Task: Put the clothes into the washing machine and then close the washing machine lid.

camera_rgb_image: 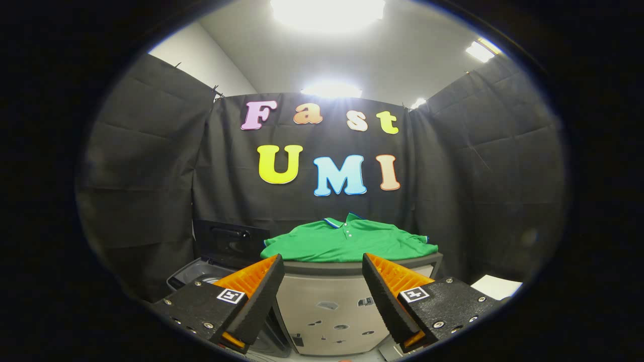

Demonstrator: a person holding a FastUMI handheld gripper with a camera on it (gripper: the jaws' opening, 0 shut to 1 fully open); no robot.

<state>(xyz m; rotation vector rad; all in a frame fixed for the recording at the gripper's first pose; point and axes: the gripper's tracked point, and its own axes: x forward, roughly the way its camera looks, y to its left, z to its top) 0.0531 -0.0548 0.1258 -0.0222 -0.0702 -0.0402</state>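
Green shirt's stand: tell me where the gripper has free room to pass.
Gripper is open, nothing between its fingers; free air runs ahead to the stand. The green shirt covers the stand's top. Beside the stand, the washing machine stands with its lid raised.

Your gripper [323,271] is spread wide with nothing between its fingers, aimed at a green polo shirt [349,242] lying flat on a grey cabinet [329,306] just beyond the fingertips. To the left of that cabinet you've got the washing machine [201,274], its dark lid [231,240] standing up open.
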